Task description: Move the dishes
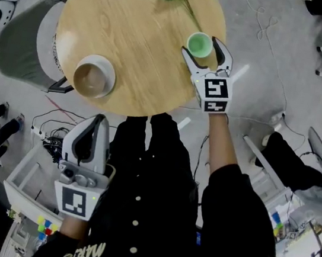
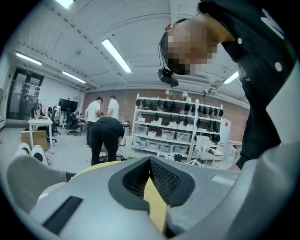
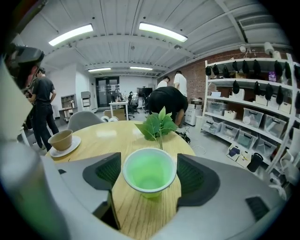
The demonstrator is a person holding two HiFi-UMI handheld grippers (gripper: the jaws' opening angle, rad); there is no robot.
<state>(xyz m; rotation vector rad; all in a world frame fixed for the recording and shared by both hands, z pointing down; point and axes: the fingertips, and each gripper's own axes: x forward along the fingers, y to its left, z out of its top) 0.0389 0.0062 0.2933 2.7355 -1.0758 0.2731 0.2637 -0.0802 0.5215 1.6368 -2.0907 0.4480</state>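
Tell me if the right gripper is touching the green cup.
Cannot tell. In the right gripper view the cup sits between the jaws of the right gripper; its rim lines up with both pads, showing neither a plain gap nor contact.

The clearest lettering is pale print on the person's black garment [image 1: 87, 253], near and to the left in the head view. It reads upside down and seems to begin "MAR"; the rest is unclear. Small dark print runs along a white panel [image 1: 48, 48] at the round table's [image 1: 139, 32] left edge, too fine to read.
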